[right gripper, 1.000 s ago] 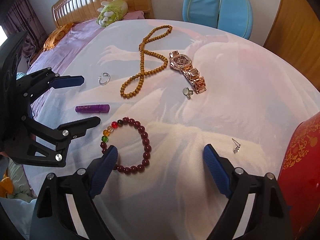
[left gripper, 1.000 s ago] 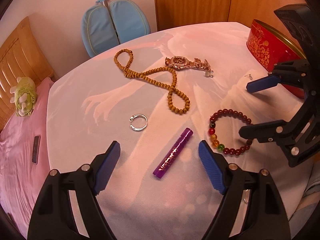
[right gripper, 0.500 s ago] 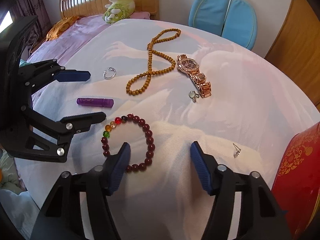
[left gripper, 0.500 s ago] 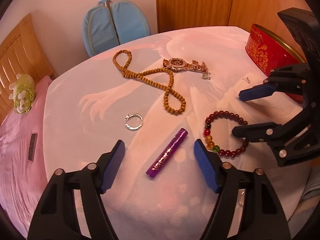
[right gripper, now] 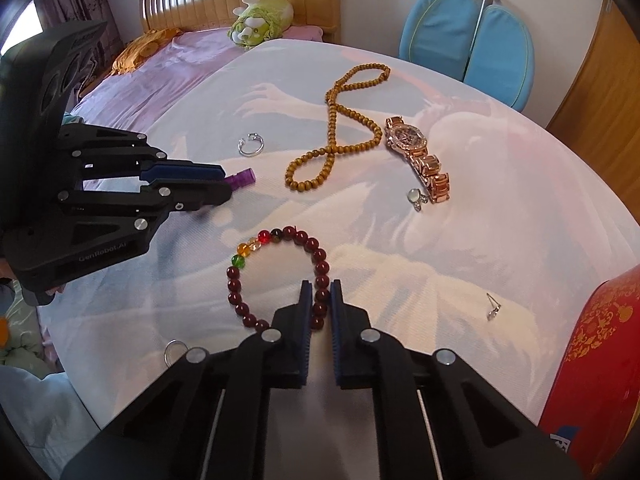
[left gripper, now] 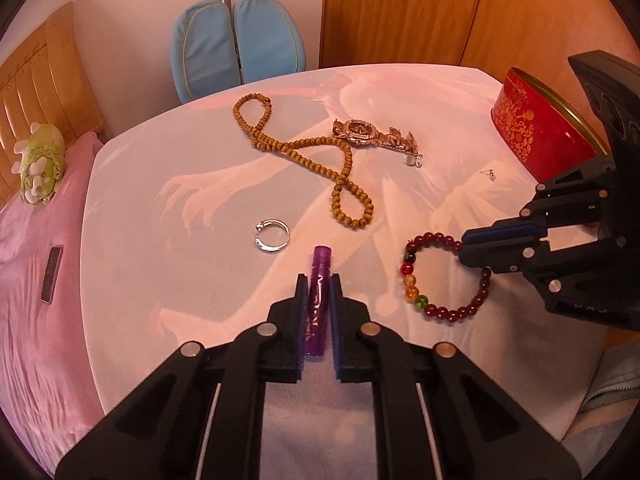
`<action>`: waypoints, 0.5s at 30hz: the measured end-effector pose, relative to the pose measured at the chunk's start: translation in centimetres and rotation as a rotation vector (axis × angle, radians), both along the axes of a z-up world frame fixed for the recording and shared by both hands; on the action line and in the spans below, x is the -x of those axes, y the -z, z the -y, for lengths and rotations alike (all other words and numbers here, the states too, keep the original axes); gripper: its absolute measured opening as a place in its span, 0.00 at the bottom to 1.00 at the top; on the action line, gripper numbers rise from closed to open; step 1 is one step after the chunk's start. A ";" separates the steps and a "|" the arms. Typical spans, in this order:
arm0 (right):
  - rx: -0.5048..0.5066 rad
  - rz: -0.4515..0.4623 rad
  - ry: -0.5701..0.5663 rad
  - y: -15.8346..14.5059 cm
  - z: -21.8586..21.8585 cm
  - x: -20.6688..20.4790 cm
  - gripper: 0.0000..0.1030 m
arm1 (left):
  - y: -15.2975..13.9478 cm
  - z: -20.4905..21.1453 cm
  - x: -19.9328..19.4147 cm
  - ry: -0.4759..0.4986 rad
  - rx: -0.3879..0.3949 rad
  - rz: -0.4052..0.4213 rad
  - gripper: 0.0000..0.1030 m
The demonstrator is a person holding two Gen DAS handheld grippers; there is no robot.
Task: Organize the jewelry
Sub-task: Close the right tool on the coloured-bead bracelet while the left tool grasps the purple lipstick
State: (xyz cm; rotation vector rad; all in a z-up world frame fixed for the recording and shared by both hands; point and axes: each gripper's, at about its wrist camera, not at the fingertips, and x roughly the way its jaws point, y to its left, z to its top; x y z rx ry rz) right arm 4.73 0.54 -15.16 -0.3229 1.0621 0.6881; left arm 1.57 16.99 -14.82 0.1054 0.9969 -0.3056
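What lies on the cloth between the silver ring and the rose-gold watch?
The wooden bead necklace, looped in a figure eight, lies between the silver ring and the rose-gold watch. Both wrist views show it; nothing else sits on that stretch.

- 1 long tan wooden-bead necklace (left gripper: 308, 158)
- 1 dark-red bead bracelet w/ coloured beads (right gripper: 276, 276)
- 1 rose-gold metal wristwatch (right gripper: 418, 158)
- 1 open silver ring (left gripper: 272, 235)
- 1 purple plastic tube (left gripper: 318, 300)
- 1 small silver stud earring (right gripper: 493, 307)
- 1 pale-stone charm by watch (right gripper: 416, 198)
- 1 red-and-gold round tin (left gripper: 536, 128)
- 2 black grippers: left gripper (left gripper: 318, 292), right gripper (right gripper: 320, 300)

Your left wrist view looks down close over the table (left gripper: 168, 240) | right wrist view likewise, from beside it | both share the tabletop.
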 end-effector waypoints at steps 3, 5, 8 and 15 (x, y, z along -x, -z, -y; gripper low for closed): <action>-0.021 -0.009 0.006 -0.3 0.3 0.1 0.08 | -0.3 -0.2 0.2 -0.019 0.016 -0.001 0.10; -0.032 -0.010 0.002 -0.6 0.4 0.2 0.08 | -0.6 -0.2 0.3 -0.026 0.030 0.000 0.10; -0.053 -0.001 -0.004 -1.4 0.7 0.4 0.08 | -1.0 0.0 0.3 -0.034 0.032 0.007 0.10; -0.120 0.030 -0.003 -3.8 1.5 0.5 0.08 | -2.7 0.5 0.4 -0.058 0.049 0.038 0.10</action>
